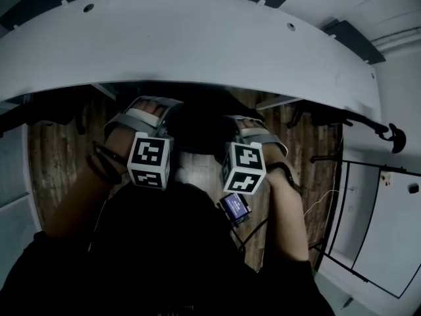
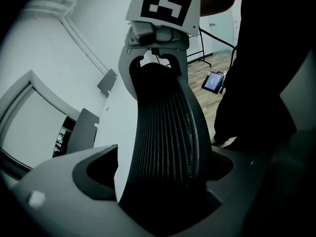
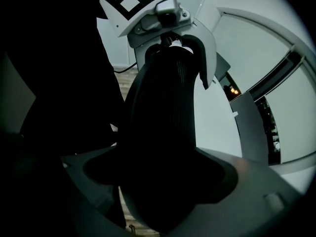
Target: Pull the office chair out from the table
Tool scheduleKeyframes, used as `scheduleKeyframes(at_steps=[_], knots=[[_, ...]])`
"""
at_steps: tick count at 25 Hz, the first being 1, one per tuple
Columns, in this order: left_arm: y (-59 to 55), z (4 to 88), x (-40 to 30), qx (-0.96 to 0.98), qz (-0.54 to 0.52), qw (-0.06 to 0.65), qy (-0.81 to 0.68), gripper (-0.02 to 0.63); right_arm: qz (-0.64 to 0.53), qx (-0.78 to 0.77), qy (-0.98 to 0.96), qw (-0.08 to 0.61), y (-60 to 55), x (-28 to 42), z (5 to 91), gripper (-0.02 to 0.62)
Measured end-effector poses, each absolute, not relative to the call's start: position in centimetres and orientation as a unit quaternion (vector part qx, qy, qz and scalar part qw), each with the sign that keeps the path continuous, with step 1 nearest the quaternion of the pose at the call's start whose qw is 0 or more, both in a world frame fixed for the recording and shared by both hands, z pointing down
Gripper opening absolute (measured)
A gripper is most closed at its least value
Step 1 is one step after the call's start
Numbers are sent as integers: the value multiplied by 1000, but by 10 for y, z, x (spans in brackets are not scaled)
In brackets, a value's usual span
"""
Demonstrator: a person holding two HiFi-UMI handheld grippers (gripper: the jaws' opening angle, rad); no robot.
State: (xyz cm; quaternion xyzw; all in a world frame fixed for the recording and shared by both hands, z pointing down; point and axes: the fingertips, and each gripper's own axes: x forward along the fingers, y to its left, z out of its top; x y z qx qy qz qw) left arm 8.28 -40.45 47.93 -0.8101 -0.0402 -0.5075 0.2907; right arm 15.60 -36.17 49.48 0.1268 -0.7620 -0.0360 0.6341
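The office chair's black mesh backrest [image 1: 197, 127] is tucked under the curved white table [image 1: 197, 45]. Its top edge runs between both grippers. My left gripper [image 1: 146, 109] straddles the left part of that edge with its jaws wide, and in the left gripper view a gap shows between one jaw and the mesh [image 2: 168, 137]. My right gripper [image 1: 253, 129] straddles the right part the same way. It appears at the far end of the backrest in the left gripper view [image 2: 155, 65], jaws apart around the edge. The right gripper view shows the backrest [image 3: 163, 122] and the left gripper [image 3: 173, 48].
Wooden floor [image 1: 59, 157] lies under the table. A small device with a blue screen [image 1: 235, 207] hangs on a cable by my right arm. A black stand [image 1: 388, 137] and white panels [image 1: 388, 242] are at the right. My dark-clothed body is close behind the chair.
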Motion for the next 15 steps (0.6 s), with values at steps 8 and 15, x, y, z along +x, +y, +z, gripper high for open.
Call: scheduleKeyframes(at_steps=[8,15], knots=[[-396,486,79,-789,-526,316,-27,428,-73,142,-778,608,-360,152,489,358],[-388,492,77,-756,-551,352,-23,390,-77,136,-769,620,-347,157,495,348]])
